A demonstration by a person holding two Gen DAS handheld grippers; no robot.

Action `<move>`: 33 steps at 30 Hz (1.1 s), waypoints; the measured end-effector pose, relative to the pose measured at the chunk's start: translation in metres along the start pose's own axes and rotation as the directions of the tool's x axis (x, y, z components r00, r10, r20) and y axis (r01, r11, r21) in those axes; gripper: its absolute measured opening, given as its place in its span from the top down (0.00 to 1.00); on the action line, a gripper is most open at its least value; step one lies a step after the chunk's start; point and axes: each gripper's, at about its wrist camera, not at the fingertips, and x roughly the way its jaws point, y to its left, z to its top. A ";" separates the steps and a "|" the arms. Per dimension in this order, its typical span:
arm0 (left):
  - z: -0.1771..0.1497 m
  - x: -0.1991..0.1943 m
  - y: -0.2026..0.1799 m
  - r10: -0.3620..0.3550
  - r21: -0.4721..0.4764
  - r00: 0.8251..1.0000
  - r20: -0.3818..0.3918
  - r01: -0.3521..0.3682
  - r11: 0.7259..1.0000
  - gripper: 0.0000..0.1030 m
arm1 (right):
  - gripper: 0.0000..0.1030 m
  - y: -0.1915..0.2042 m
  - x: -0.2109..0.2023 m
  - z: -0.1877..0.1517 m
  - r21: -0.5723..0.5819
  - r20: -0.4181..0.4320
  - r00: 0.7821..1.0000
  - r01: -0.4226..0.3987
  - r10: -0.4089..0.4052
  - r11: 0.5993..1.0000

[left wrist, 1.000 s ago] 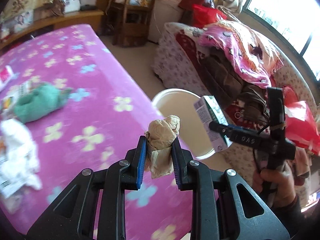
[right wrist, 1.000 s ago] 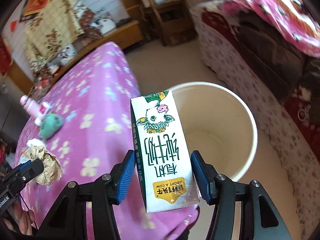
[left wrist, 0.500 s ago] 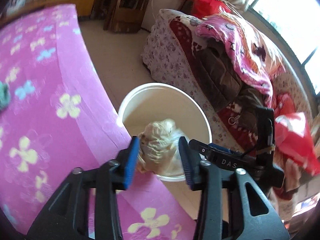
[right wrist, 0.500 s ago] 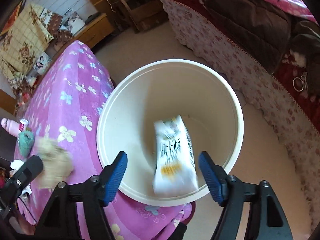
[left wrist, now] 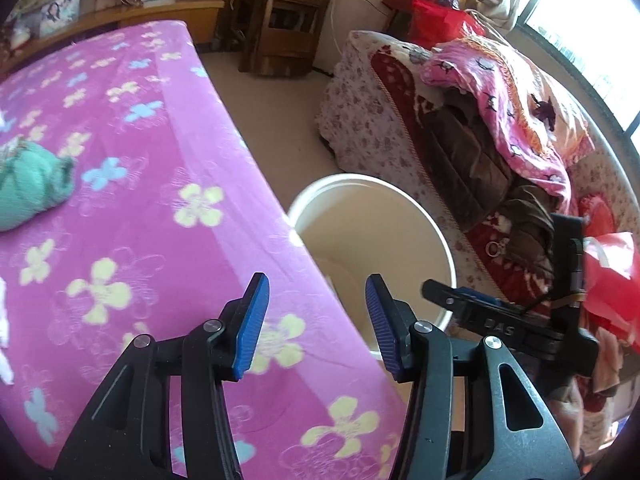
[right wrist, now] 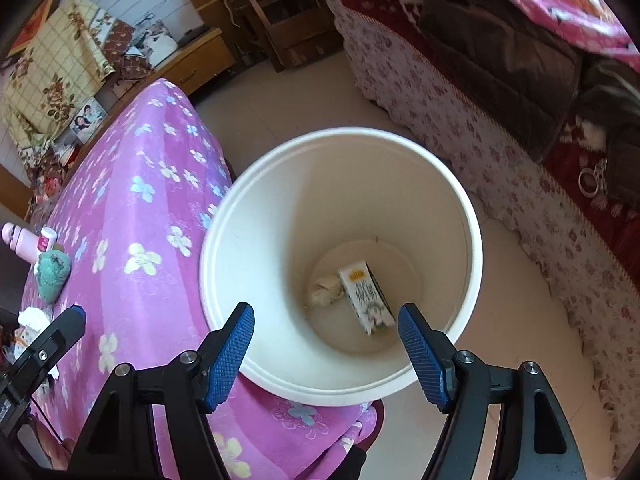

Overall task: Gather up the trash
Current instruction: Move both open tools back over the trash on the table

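A white bin (right wrist: 460, 208) stands on the floor beside the pink flowered table (right wrist: 132, 208). A milk carton (right wrist: 366, 298) and a crumpled brown paper ball (right wrist: 326, 290) lie at its bottom. My right gripper (right wrist: 326, 344) is open and empty above the bin's near rim. My left gripper (left wrist: 316, 320) is open and empty over the table's edge, with the bin (left wrist: 400, 204) just to its right. A teal cloth (left wrist: 32, 192) and white crumpled paper (right wrist: 32, 316) lie on the table.
A sofa (left wrist: 460, 128) piled with blankets and clothes stands right of the bin. A wooden shelf (left wrist: 280, 20) stands at the back. A pink bottle (right wrist: 20, 240) stands at the table's far side. Red bags (left wrist: 608, 272) lie at the right.
Both grippers opened. The milk carton dropped from the right gripper and the paper ball from the left; both now lie at the bottom of the bin. The left gripper swung back toward the table.
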 end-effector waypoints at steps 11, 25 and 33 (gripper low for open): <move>-0.006 -0.039 0.022 0.115 0.006 0.990 0.083 -0.116 0.993 0.53 | 0.30 0.059 -0.037 -0.008 -0.118 0.103 0.995 0.003 0.009 0.993; -0.028 -0.104 0.069 0.271 -0.030 0.946 0.177 -0.270 0.963 0.53 | 0.27 0.143 -0.062 -0.036 -0.250 0.184 0.981 -0.019 0.067 0.968; -0.046 -0.142 0.103 0.332 -0.098 0.919 0.215 -0.318 0.943 0.53 | 0.24 0.186 -0.069 -0.050 -0.319 0.205 0.973 -0.035 0.105 0.947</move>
